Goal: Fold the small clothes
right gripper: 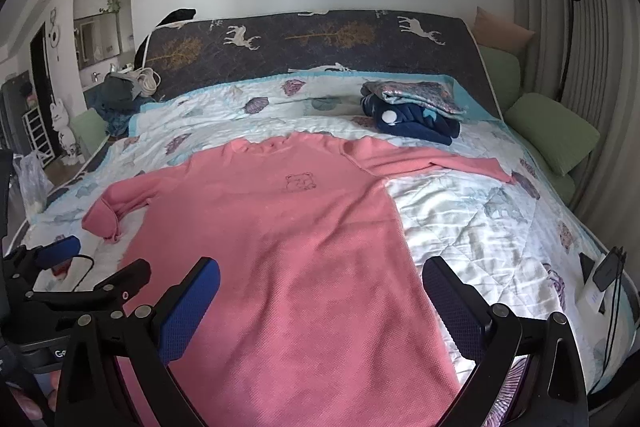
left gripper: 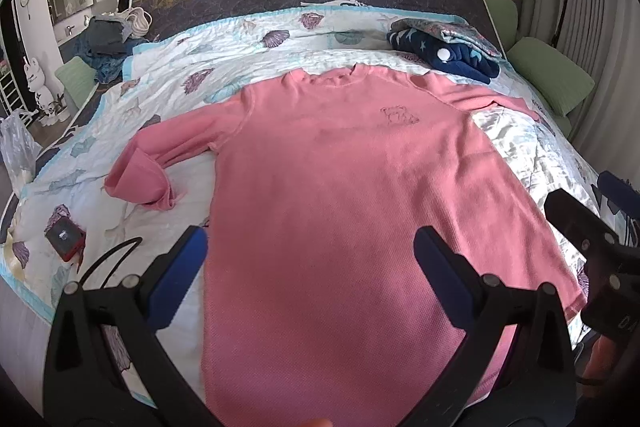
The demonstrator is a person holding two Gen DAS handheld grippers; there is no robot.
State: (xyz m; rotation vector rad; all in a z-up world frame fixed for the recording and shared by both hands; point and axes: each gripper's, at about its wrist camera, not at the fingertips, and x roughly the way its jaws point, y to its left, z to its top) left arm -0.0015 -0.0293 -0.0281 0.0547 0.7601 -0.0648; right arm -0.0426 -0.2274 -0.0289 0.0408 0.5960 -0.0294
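We hold both grippers above the near end of the bed, looking along it toward the headboard [right gripper: 312, 43] at twelve o'clock. The pink shirt [left gripper: 340, 187] lies flat, face up on the shell-print quilt [right gripper: 472, 211], collar toward twelve, hem toward six beneath our tools. Our left gripper [left gripper: 310, 259] has its jaws spread wide, grasping nothing, over the shirt's lower left part; one blue pad [left gripper: 176, 275] sits past the shirt's nine o'clock edge. Our right gripper [right gripper: 320, 291] is likewise spread and empty, over the hem's right part. One sleeve is bunched at nine o'clock, the other stretches toward two. A stack of folded clothes [right gripper: 412, 107] rests at one o'clock, well apart from the shirt's body.
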